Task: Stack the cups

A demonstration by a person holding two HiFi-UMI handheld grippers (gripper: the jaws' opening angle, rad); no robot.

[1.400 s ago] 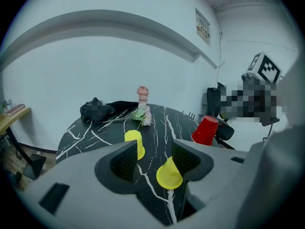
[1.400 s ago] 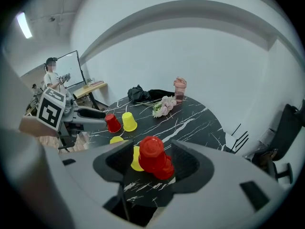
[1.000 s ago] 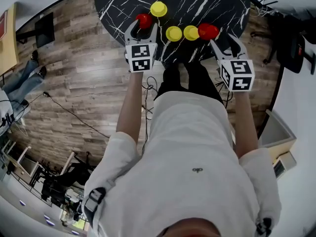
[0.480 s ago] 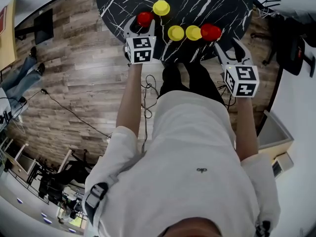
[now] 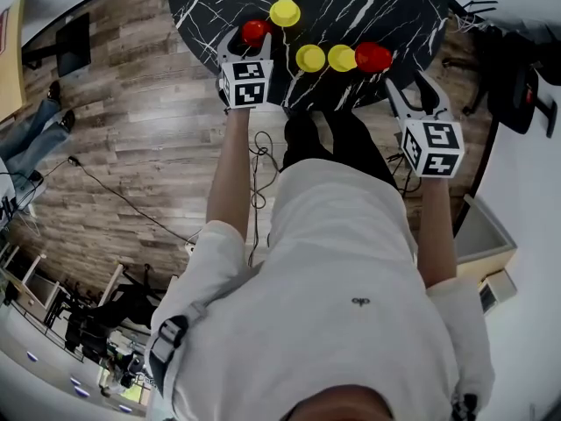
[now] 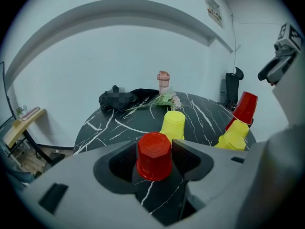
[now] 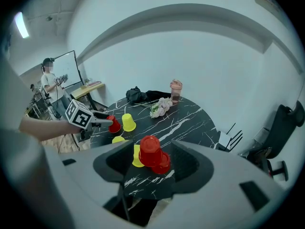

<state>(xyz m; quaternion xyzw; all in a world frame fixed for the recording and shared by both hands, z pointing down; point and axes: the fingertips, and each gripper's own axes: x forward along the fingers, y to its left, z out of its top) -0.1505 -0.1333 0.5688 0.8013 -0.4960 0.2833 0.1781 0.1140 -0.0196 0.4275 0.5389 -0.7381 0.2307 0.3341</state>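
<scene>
Red cups (image 5: 254, 32): seemingly 3 | yellow cups (image 5: 309, 57): 3 | left hand-held gripper (image 6: 153, 162), right hand-held gripper (image 7: 151, 165): jaws apart

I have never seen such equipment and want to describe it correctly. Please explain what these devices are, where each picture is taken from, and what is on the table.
No robot here: a person holds a two-jaw gripper in each hand. The head view looks down from the person's head; each gripper view looks along that gripper's jaws. On the black marble table stand three upside-down yellow cups and some red ones. The left gripper has open jaws around one red cup, apparently not squeezing it. The right gripper is open and empty, facing a pair of red cups.
</scene>
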